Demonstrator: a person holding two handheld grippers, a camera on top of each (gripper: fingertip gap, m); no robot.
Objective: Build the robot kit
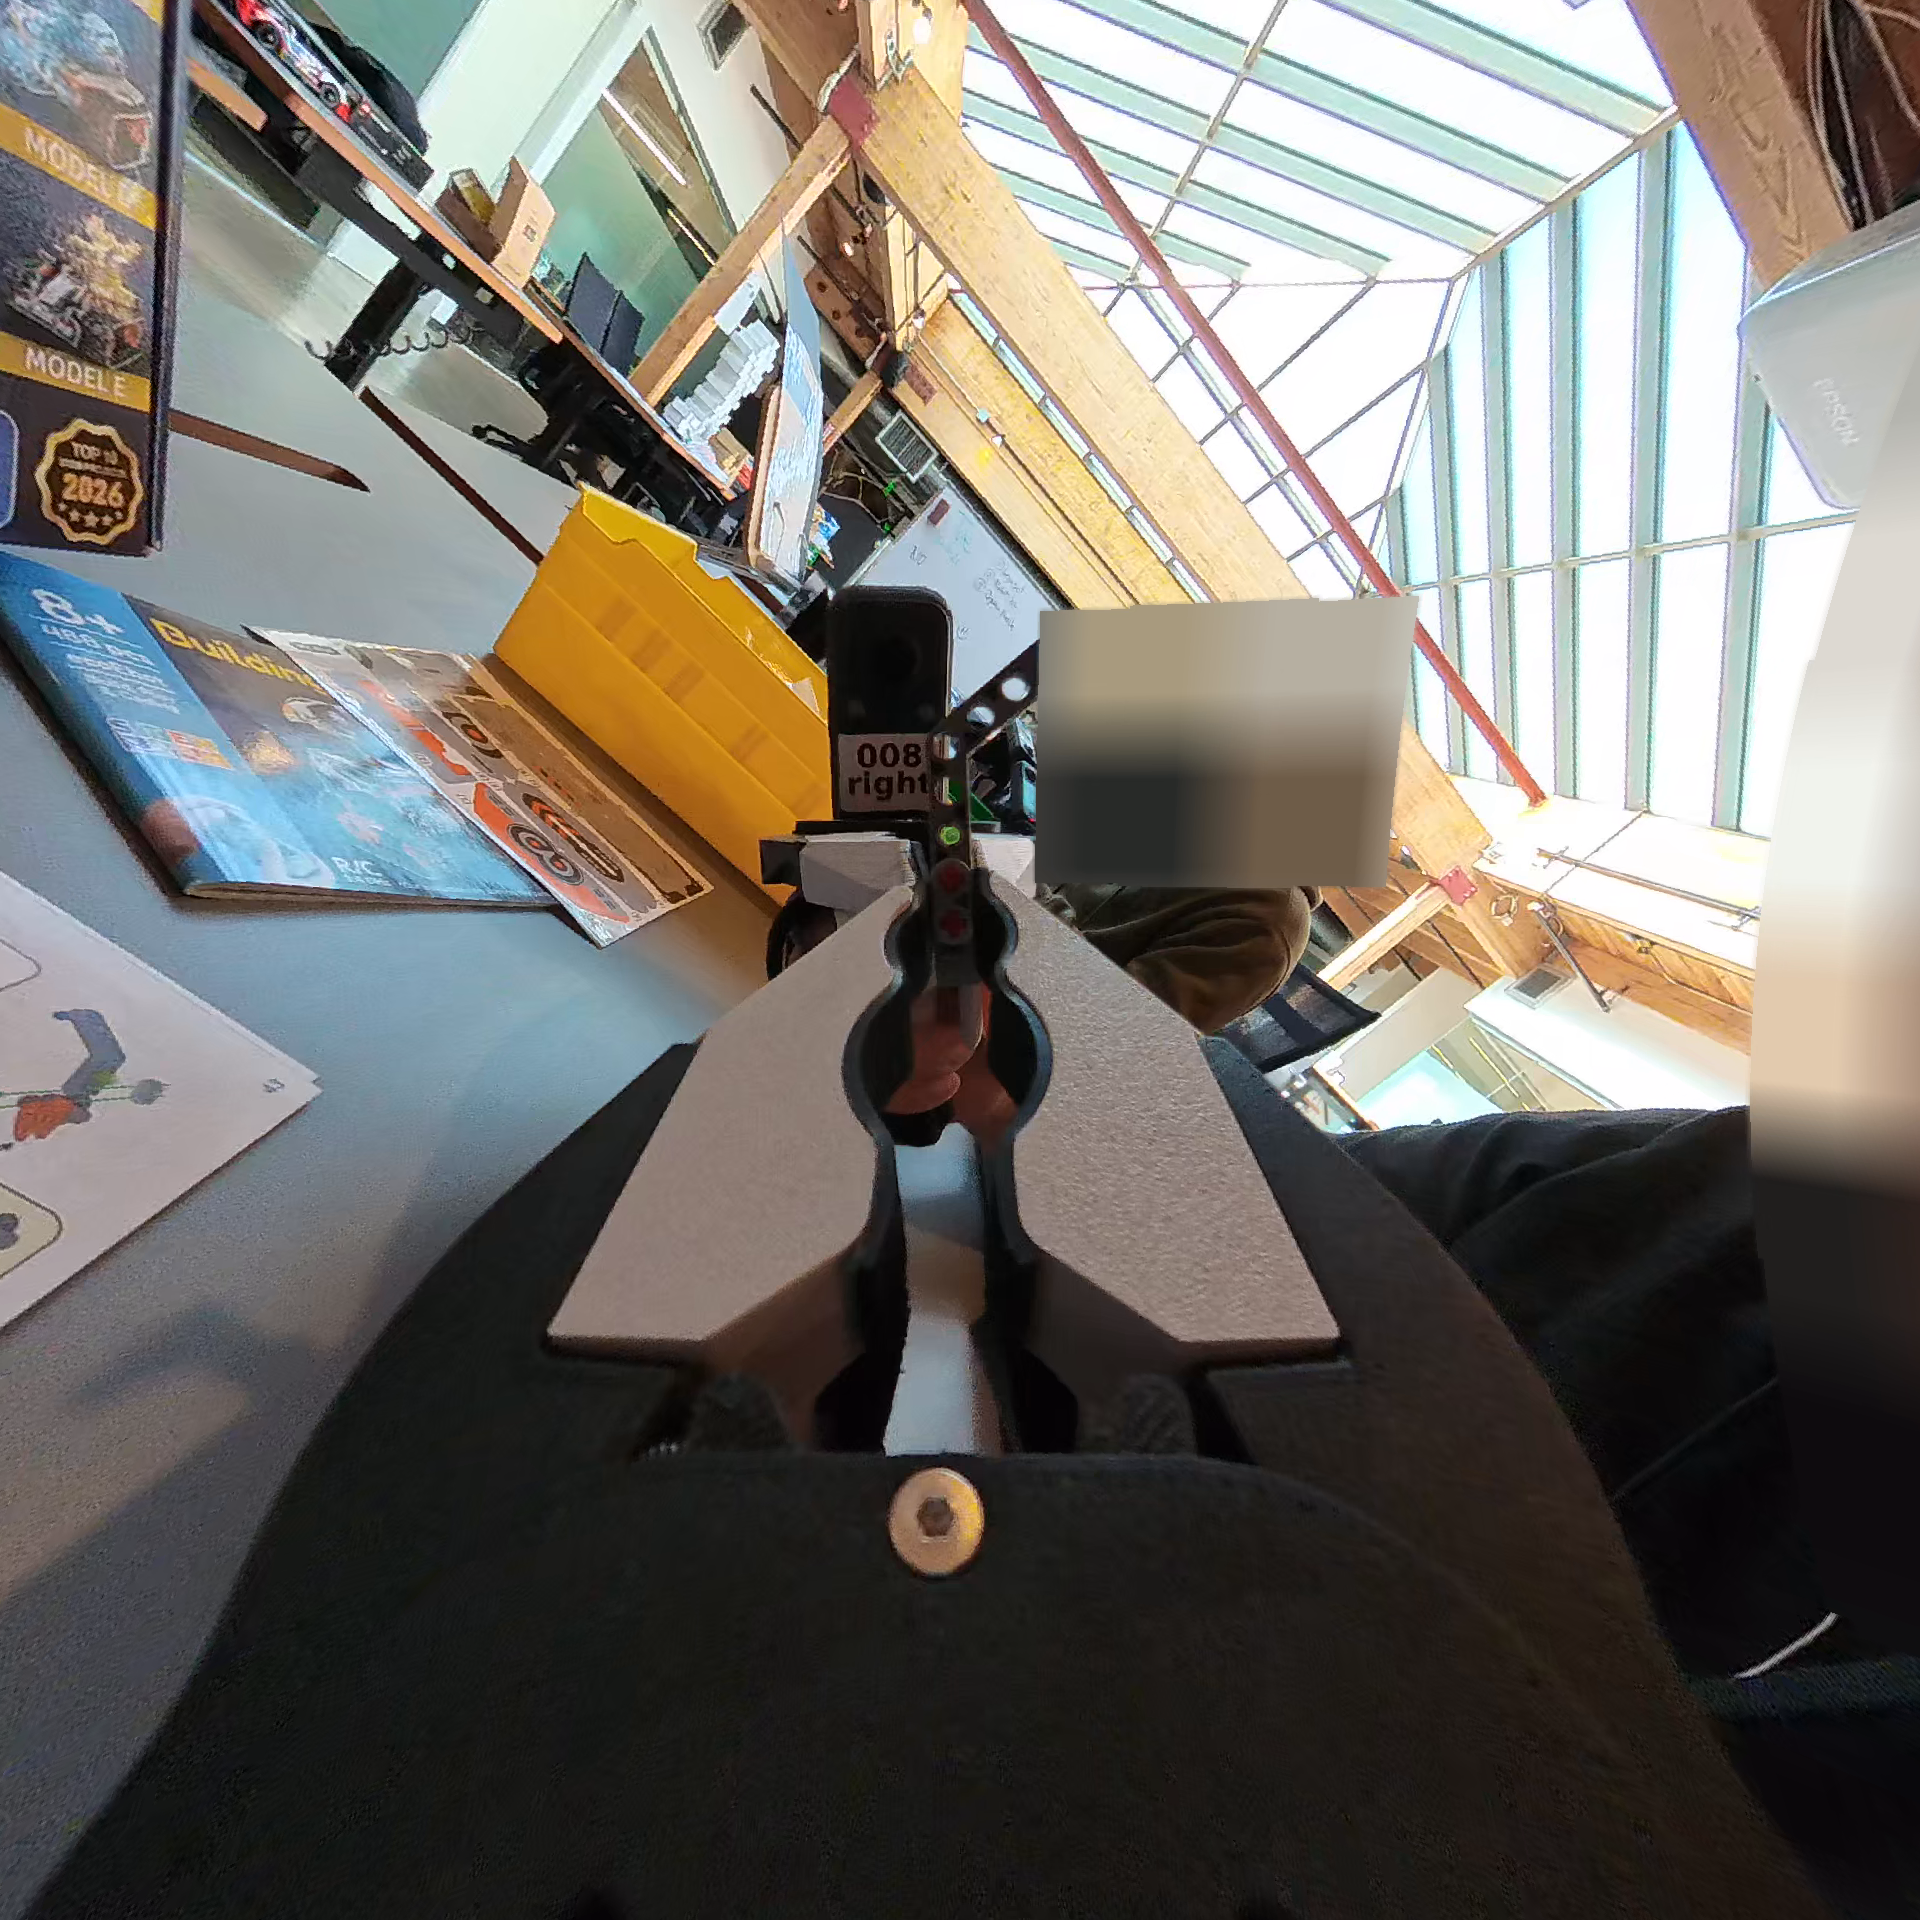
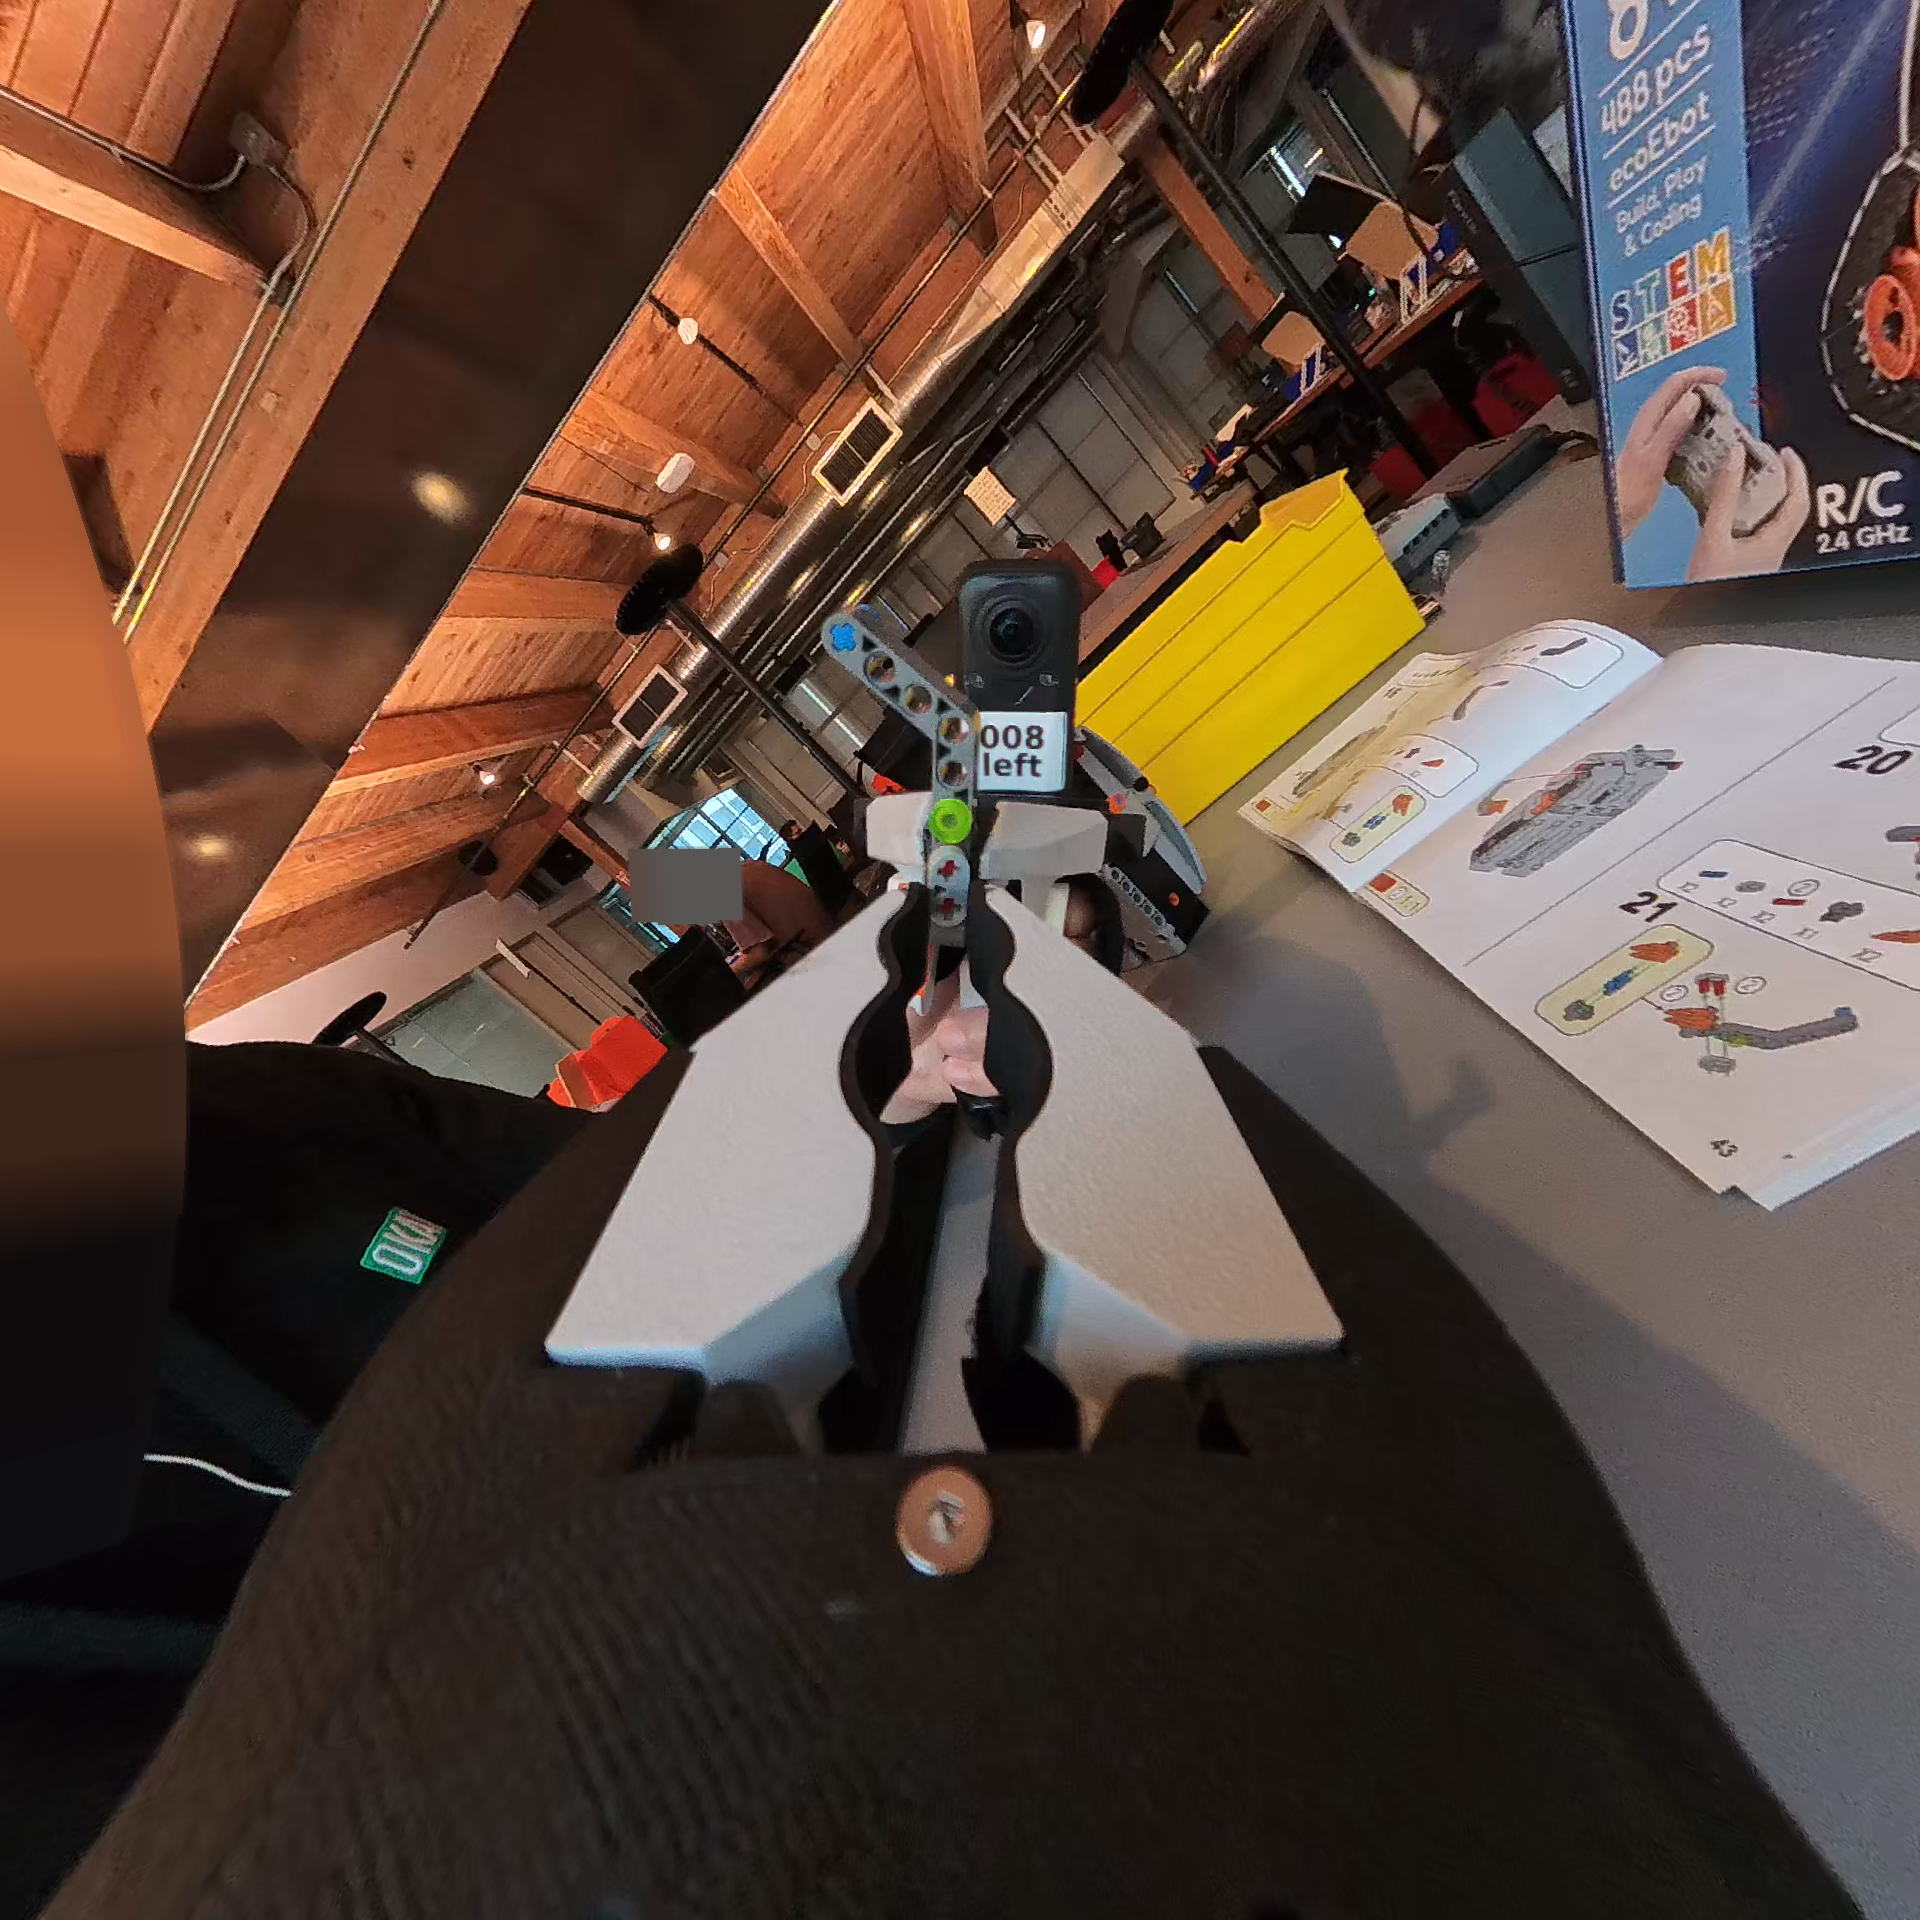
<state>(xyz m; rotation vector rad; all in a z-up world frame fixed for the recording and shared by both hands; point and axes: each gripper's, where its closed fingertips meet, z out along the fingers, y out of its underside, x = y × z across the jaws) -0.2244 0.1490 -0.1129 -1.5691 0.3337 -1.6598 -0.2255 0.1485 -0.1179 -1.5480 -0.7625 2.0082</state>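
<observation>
A bent grey holed beam [image 1: 954, 873] is held in the air between my two grippers, which face each other tip to tip. My left gripper [image 1: 951, 920] is shut on the beam's lower straight end, where red pins sit. In the right wrist view the same beam [image 2: 951, 748] carries a green pin [image 2: 948, 821] and a blue pin [image 2: 844, 634] at its angled tip. My right gripper [image 2: 948, 914] is shut on the lower end too. The right gripper's camera body [image 1: 888, 665] shows just beyond the beam, as does the left gripper's camera body [image 2: 1013, 634]. A hand shows behind each gripper's fingers.
A yellow bin [image 1: 665, 665] [image 2: 1247, 644] stands on the grey table [image 1: 416, 1018]. An open instruction booklet [image 2: 1662, 883], a blue manual [image 1: 260, 758], a sticker sheet [image 1: 520, 769] and an upright toy box [image 2: 1745, 281] [image 1: 73, 260] lie around it. A person in dark sleeves [image 1: 1558, 1247] is close. My left and right fingertips are right by each other.
</observation>
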